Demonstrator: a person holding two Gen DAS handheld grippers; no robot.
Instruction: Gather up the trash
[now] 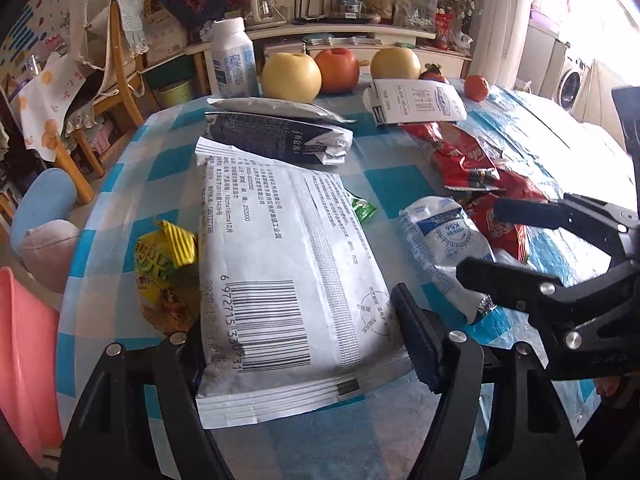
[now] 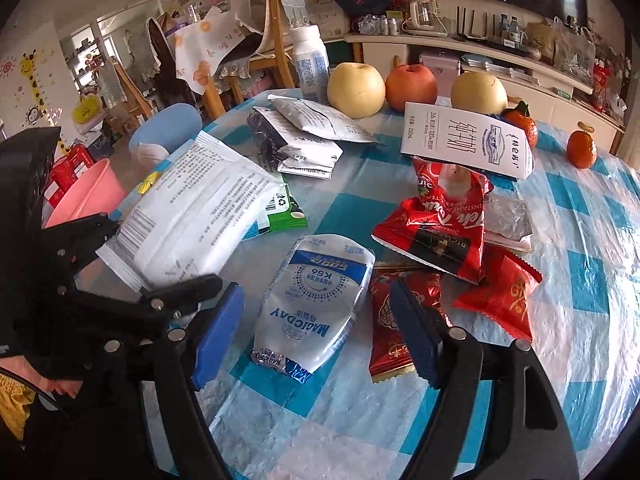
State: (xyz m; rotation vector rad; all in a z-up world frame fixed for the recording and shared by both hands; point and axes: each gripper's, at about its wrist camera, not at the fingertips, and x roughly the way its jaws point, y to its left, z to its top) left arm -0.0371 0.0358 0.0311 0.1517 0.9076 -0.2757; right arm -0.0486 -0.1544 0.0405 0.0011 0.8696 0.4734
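Left hand-held gripper (image 1: 304,344) straddles the near end of the large white printed plastic wrapper (image 1: 280,256), jaws partly apart, whether pinching I cannot tell. Close fully before lifting toward the pink plastic bin (image 2: 86,196). Right hand-held gripper (image 2: 316,332) hangs open over the white-and-blue foil pouch (image 2: 316,296) on the tabletop (image 2: 580,320).

Red apple (image 1: 337,70) between two yellow pears (far edge), tangerine (image 1: 476,87) apart.
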